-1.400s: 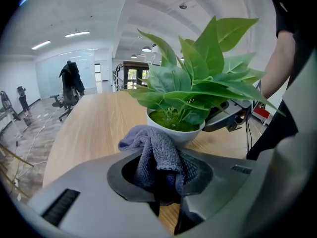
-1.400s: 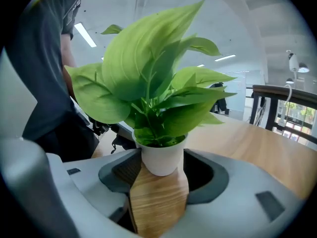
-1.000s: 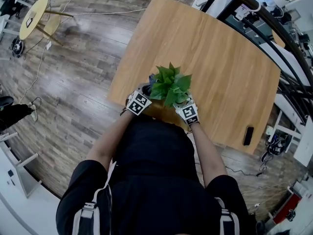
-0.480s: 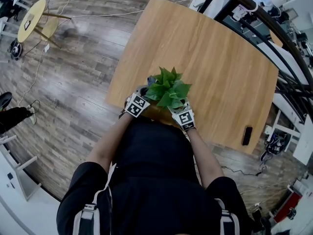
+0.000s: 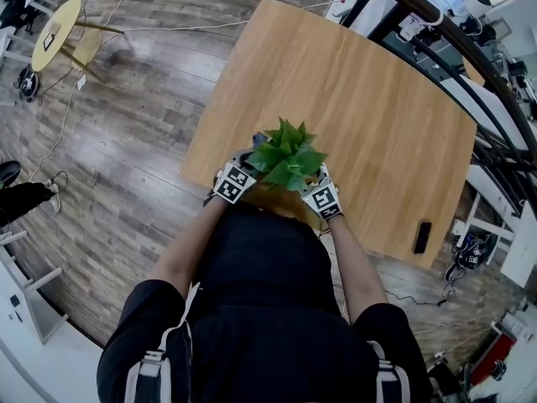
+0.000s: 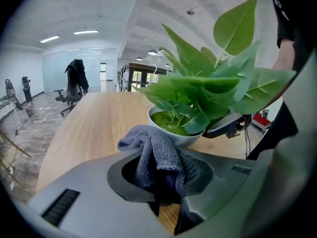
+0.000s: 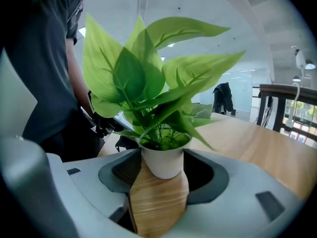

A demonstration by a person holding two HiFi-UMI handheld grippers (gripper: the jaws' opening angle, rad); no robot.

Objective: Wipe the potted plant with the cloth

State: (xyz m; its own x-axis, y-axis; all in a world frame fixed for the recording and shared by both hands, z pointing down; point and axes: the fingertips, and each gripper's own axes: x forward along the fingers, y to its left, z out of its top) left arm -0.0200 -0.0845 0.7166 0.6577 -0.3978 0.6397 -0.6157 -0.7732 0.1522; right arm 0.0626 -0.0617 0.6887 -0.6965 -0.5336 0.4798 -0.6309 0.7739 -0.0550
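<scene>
Our left tool clenches the grey cloth just beside the potted plant; our right tool clasps that plant's white pot on the bench.

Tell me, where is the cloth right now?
In the left gripper view, the grey cloth sits pinched in the left gripper, close beside the potted plant, by the table's near edge.

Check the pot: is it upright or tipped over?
Upright. In the right gripper view the white pot stands on the table with its rim level, and the plant rises straight up from it.
</scene>
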